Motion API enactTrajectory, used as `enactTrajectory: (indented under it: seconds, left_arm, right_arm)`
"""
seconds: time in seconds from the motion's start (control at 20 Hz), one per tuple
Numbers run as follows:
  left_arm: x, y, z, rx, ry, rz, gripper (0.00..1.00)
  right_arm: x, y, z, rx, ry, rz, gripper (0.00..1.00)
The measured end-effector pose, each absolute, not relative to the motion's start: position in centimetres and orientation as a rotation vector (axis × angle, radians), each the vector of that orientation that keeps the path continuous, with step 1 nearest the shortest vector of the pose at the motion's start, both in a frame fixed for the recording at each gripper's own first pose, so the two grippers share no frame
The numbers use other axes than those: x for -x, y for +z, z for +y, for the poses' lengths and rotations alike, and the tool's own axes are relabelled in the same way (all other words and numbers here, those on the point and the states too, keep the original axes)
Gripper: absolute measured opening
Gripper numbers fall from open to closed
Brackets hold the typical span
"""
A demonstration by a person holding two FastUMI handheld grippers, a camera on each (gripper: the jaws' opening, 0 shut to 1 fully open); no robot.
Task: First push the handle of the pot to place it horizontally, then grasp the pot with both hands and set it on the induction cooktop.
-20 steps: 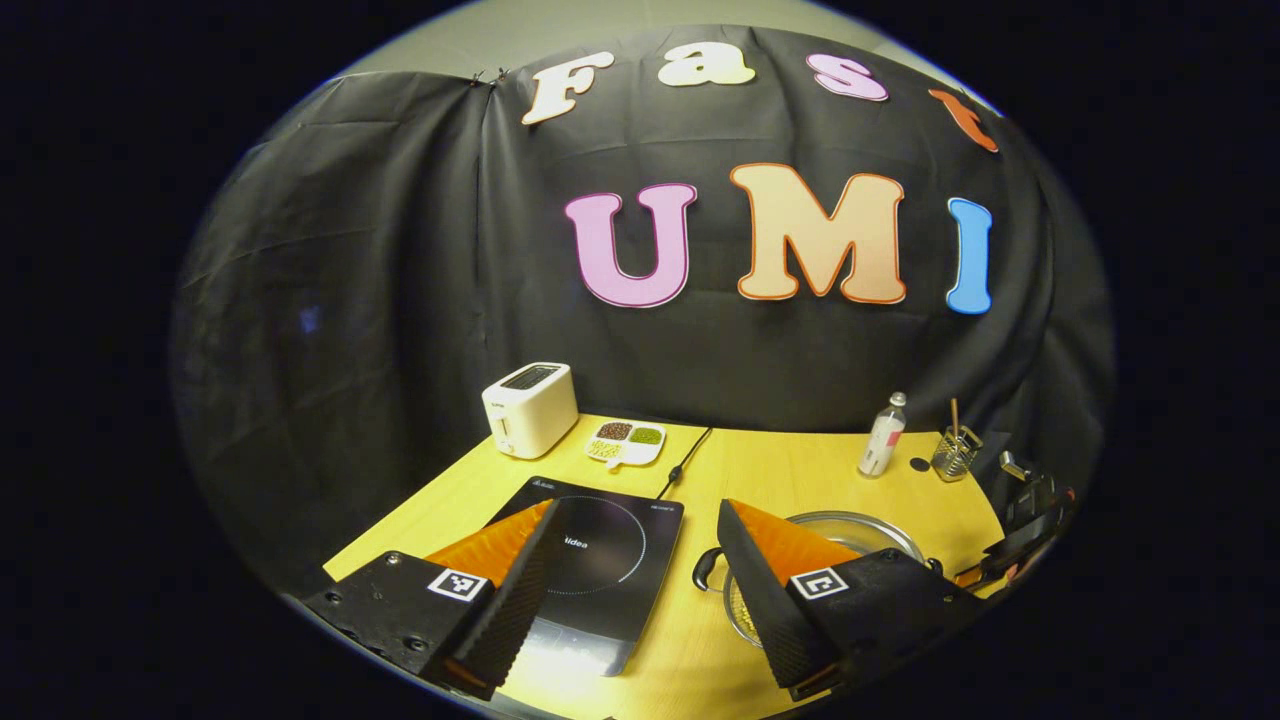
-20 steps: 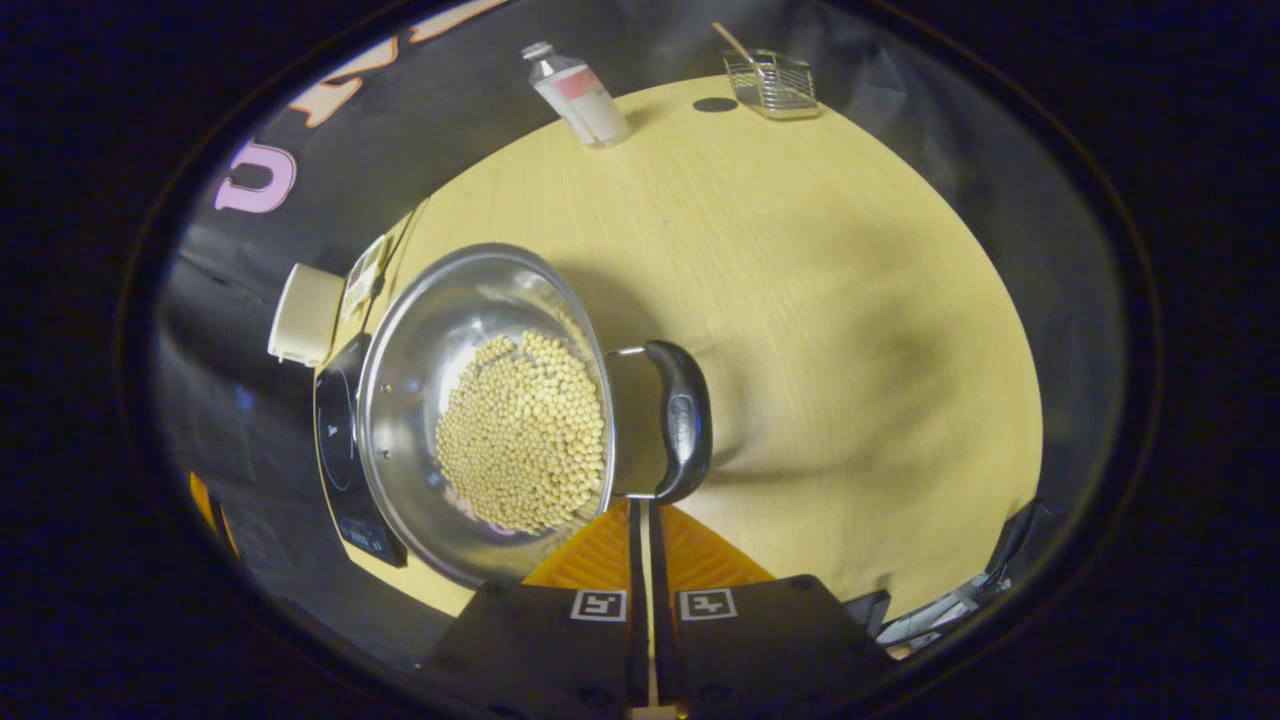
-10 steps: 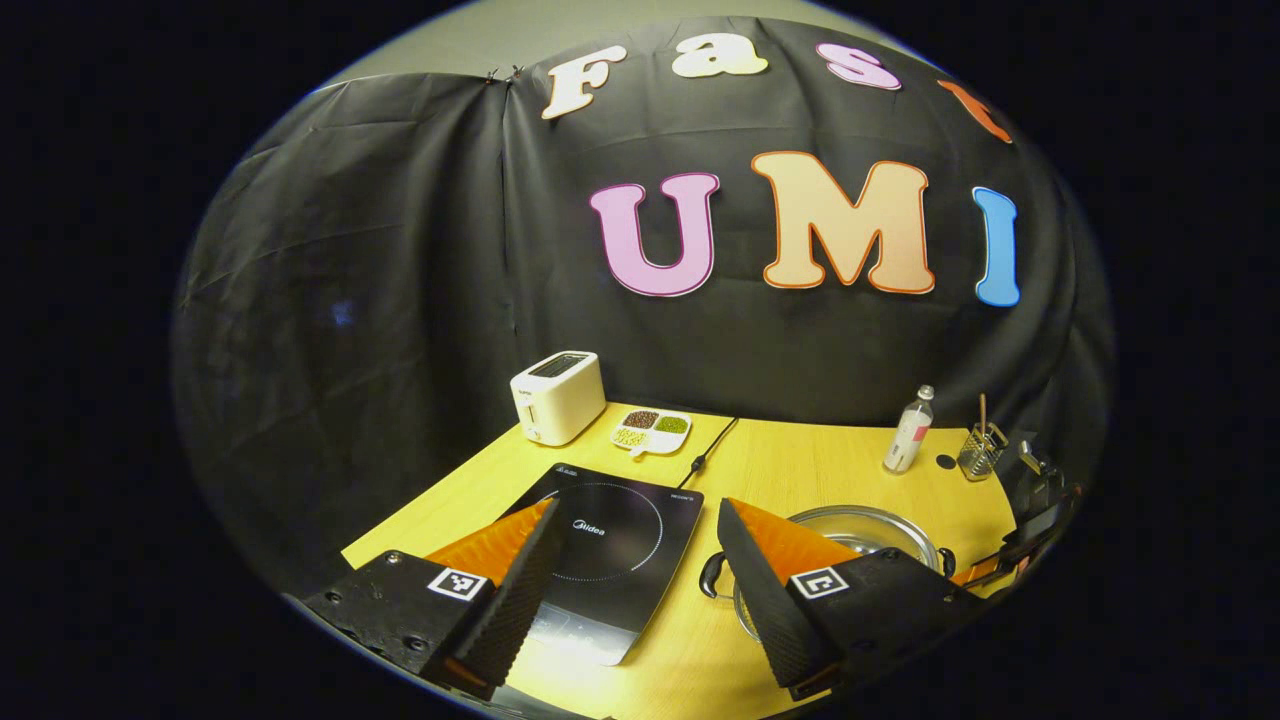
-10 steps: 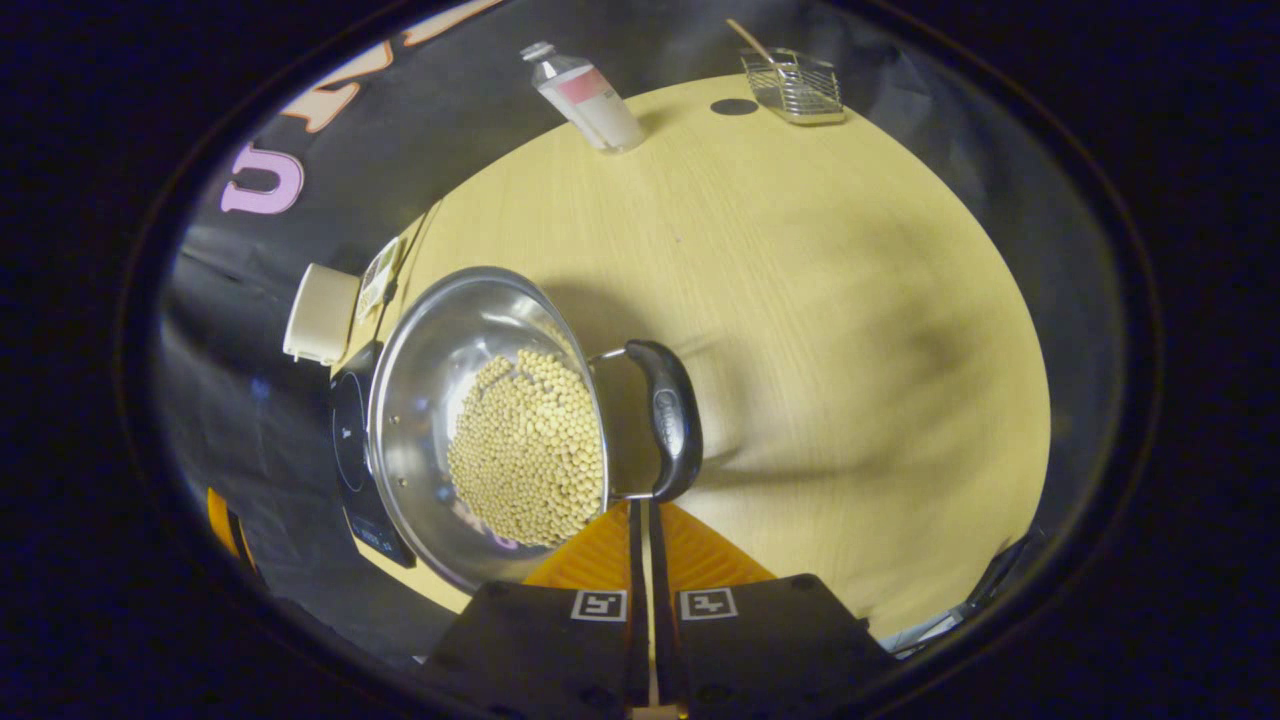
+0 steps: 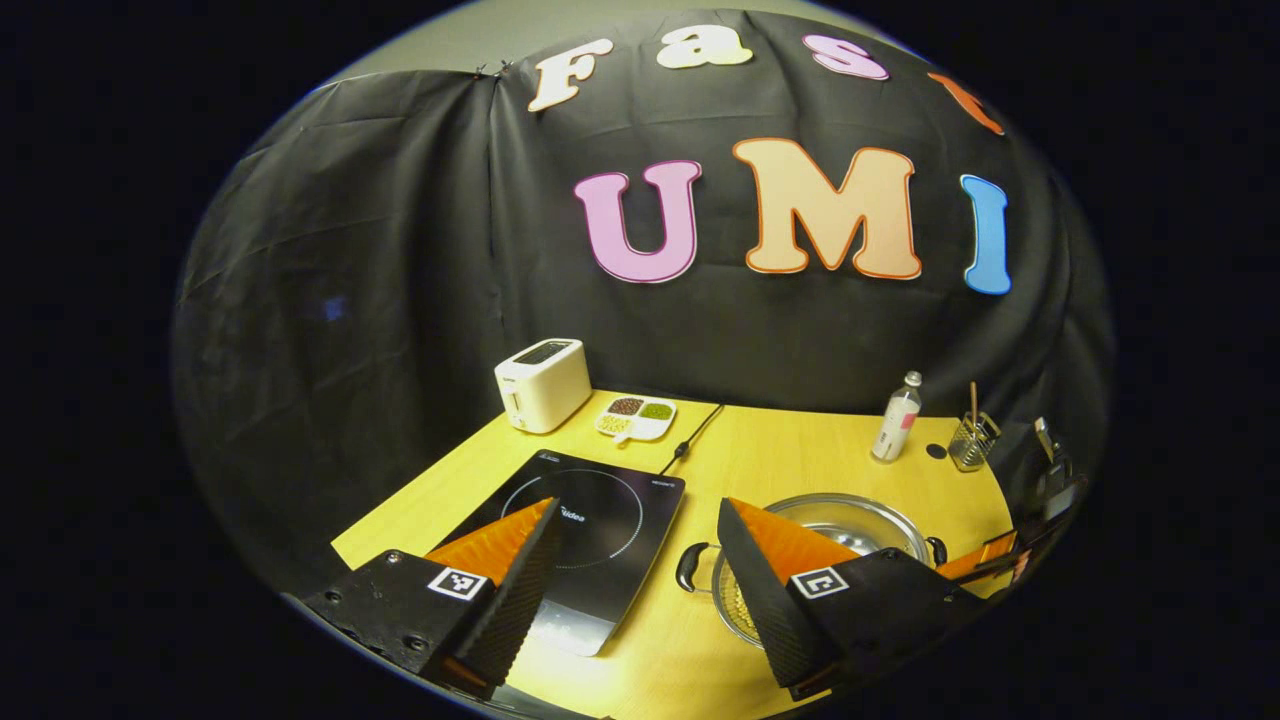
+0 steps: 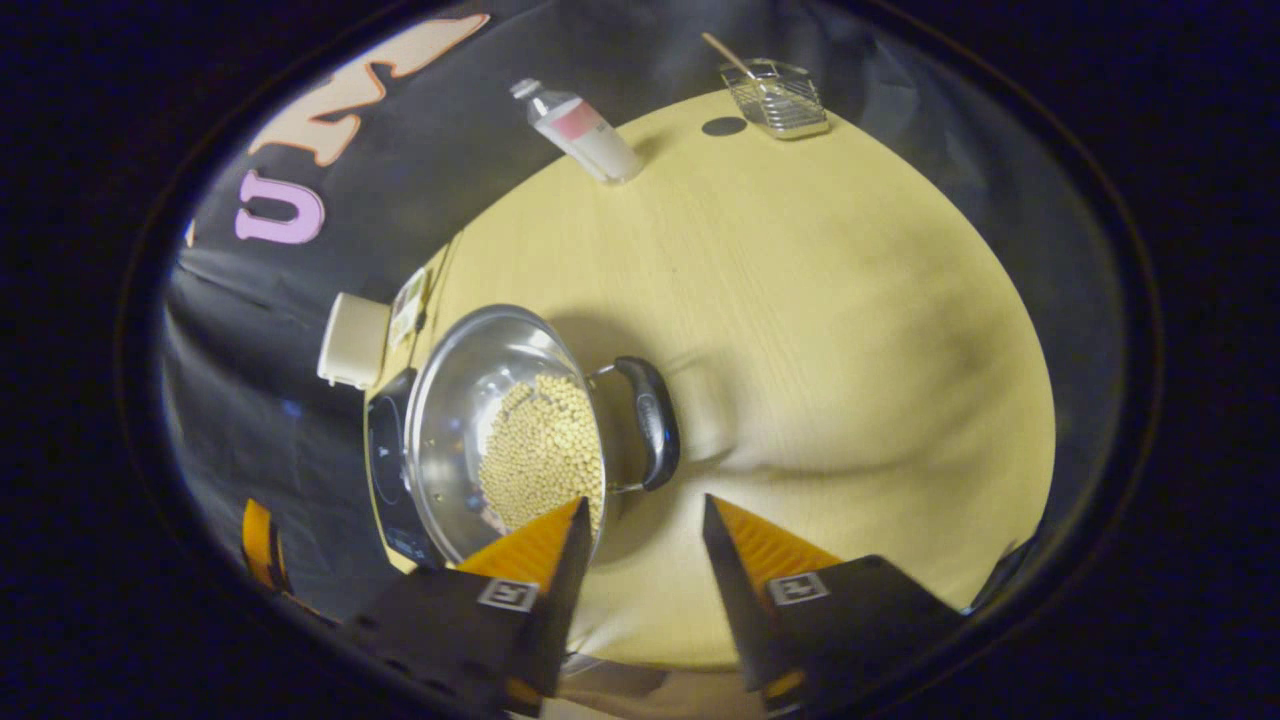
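Right now the steel pot [image 6: 505,430], with pale beans in its bottom, sits on the wooden table [image 6: 800,330] just beside the induction cooktop [image 5: 585,525], not on it. In the right gripper view the right gripper [image 6: 640,535] has its fingers spread apart, holding nothing; the pot's near black handle [image 6: 650,435] lies just ahead of the gap between them, apart from both tips. In the left gripper view the left gripper [image 5: 635,540] is likewise spread wide and empty, hovering near the pot's other handle [image 5: 690,565], with the cooktop on one side of the pot and a bottle [image 5: 897,417] well beyond it. A toaster [image 5: 541,384] stands behind the cooktop.
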State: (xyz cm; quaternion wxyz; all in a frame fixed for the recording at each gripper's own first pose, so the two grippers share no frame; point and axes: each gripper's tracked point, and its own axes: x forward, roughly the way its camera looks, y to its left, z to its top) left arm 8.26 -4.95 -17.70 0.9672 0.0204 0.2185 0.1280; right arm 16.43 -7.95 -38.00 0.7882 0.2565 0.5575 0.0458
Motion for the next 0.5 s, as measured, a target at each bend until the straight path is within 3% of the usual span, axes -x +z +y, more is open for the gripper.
enactTrajectory:
  seconds: [0.15, 0.5]
  left_arm:
    - [-9.1, -19.8, -6.2, -0.018, 0.194, 0.492, 0.95]
    - [-13.0, -27.0, -8.7, 0.112, 0.069, 0.685, 0.96]
  right_arm:
    - [-17.2, -36.2, -8.0, -0.651, 0.113, 1.142, 0.99]
    - [-19.1, -38.2, -7.3, -0.664, 0.148, 1.134, 1.0]
